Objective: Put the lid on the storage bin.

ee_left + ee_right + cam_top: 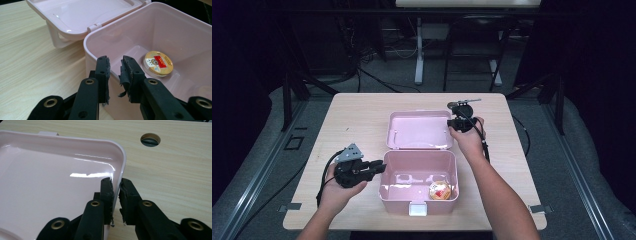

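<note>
Round tin (158,63) label print too small.

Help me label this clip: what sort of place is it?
Probably a lab or recording workspace: a light wooden table stands on grey carpet, with desk legs and loose black cables behind, amid dark curtains.

We see the table (362,115) evenly lit from overhead while the room beyond it falls into near darkness. White glare streaks cross the pink box's open lid (50,185), and soft shadows gather inside the box (160,32). Nearest the lens, the gripper views blur; the high view is slightly soft throughout.
</note>
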The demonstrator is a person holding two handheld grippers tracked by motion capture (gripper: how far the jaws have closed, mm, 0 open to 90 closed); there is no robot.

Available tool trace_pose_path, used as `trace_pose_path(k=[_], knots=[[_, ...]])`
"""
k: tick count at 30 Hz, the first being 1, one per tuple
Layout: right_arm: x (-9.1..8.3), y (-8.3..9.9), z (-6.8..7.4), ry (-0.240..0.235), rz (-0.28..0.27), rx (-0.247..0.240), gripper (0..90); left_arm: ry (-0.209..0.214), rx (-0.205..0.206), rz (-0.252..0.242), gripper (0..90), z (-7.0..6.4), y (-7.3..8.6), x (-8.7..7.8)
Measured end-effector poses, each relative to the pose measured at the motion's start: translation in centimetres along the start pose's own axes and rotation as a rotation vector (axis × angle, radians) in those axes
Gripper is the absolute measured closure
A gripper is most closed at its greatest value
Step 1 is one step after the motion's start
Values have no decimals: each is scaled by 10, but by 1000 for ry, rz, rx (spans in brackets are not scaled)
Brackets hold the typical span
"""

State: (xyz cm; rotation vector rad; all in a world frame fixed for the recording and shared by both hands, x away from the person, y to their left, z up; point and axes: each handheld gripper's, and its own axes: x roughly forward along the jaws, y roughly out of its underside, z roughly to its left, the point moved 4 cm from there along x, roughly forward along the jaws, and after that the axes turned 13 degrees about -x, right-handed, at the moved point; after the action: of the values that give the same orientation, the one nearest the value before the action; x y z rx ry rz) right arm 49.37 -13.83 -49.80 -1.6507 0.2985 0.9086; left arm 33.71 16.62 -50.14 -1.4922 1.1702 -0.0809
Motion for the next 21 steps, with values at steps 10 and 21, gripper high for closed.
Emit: trace_pose_path(k=[10,21], knots=[[-10,-3,1,14,-40,-21,820,1,-3,0,752,0,0,0],[-30,-7,3,9,-99,-25,835,-1,-2,2,752,0,0,0]])
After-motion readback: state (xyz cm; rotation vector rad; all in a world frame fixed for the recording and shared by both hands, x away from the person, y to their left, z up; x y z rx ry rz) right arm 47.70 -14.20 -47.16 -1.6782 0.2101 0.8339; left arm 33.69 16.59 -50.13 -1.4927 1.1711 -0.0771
